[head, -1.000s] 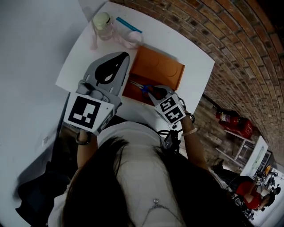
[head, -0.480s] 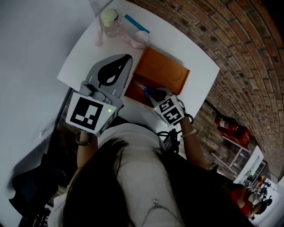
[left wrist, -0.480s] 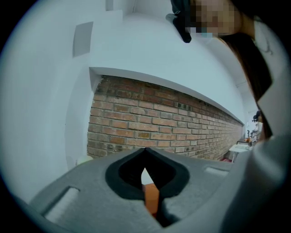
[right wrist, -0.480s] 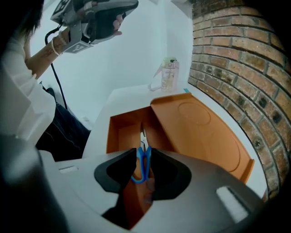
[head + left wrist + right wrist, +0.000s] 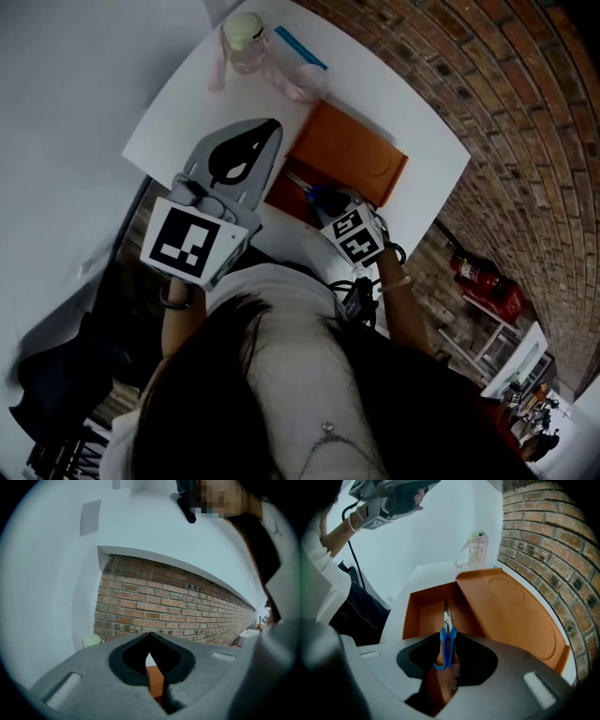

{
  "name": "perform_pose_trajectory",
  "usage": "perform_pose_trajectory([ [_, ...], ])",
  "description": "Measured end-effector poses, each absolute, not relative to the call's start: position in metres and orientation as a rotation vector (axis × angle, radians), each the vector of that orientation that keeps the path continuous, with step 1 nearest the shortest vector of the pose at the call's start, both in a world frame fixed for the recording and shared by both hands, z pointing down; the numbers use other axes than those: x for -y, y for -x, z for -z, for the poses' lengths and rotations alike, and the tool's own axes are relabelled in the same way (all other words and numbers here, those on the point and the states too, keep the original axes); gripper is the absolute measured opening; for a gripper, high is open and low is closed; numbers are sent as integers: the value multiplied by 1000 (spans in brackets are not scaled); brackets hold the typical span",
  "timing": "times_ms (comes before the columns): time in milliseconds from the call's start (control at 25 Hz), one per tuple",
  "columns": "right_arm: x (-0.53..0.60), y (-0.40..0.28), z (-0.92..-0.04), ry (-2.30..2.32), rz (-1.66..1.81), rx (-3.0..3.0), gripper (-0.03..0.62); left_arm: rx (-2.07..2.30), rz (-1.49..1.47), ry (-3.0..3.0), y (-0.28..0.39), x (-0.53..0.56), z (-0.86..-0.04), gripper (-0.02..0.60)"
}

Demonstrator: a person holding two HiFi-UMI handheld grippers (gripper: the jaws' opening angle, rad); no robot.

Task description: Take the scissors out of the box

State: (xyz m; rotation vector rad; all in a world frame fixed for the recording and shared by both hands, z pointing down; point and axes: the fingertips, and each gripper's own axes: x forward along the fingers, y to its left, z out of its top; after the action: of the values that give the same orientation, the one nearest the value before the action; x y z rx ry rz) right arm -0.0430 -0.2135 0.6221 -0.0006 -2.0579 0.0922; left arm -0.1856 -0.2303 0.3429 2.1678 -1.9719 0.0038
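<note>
An orange box (image 5: 423,616) lies open on the white desk (image 5: 216,103), close to the near edge, with its lid (image 5: 511,606) swung out to the right toward the brick wall (image 5: 487,112). The scissors (image 5: 446,631) are inside the box, lying along its length with the blades pointing far and the blue handles near. They are the only thing that shows in it. The right hand-held gripper (image 5: 328,200) points steeply down into the box. Its jaws have just been opening and now stand apart with the blue handles in the gap. The left hand-held gripper (image 5: 272,124) hangs above the bare desk just left of the box, its jaws together on nothing. A pink bottle (image 5: 246,42) and a blue strip (image 5: 302,47) sit by the far edge, well apart from the box.
</note>
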Motion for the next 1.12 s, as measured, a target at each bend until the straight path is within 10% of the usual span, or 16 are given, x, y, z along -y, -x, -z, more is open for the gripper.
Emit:
perform_pose_trajectory([
  [1120,211,43,-644,53,-36,1976,132,1918,-32,-2150,185,243,-360,0],
])
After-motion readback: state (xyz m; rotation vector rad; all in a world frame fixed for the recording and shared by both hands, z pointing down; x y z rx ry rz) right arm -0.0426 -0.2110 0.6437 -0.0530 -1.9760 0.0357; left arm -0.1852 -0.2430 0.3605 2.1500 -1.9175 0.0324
